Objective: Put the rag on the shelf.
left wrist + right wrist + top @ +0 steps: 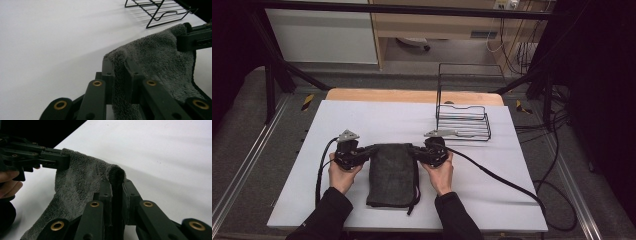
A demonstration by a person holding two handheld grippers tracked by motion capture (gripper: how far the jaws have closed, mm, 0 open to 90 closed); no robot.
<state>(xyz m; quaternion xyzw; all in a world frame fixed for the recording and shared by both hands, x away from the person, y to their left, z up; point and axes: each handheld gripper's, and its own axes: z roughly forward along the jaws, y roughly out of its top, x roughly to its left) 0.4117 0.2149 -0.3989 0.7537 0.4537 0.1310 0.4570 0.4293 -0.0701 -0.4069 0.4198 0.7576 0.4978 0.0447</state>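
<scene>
A dark grey fleecy towel [392,172] hangs folded between my two grippers over the white table [377,120]. My left gripper [368,150] is shut on the towel's far left corner, and in the left gripper view the towel [155,62] is pinched between my jaws [121,62]. My right gripper [416,149] is shut on the far right corner; in the right gripper view the towel [77,182] bunches up between the jaws [117,182]. The towel's near end rests on the table. A black cord trails at its right edge.
A black wire rack [462,120] stands at the table's far right, just beyond my right gripper. Cables [502,180] run from the grippers across the table and off its right side. A wooden board edge [412,95] lies behind the table.
</scene>
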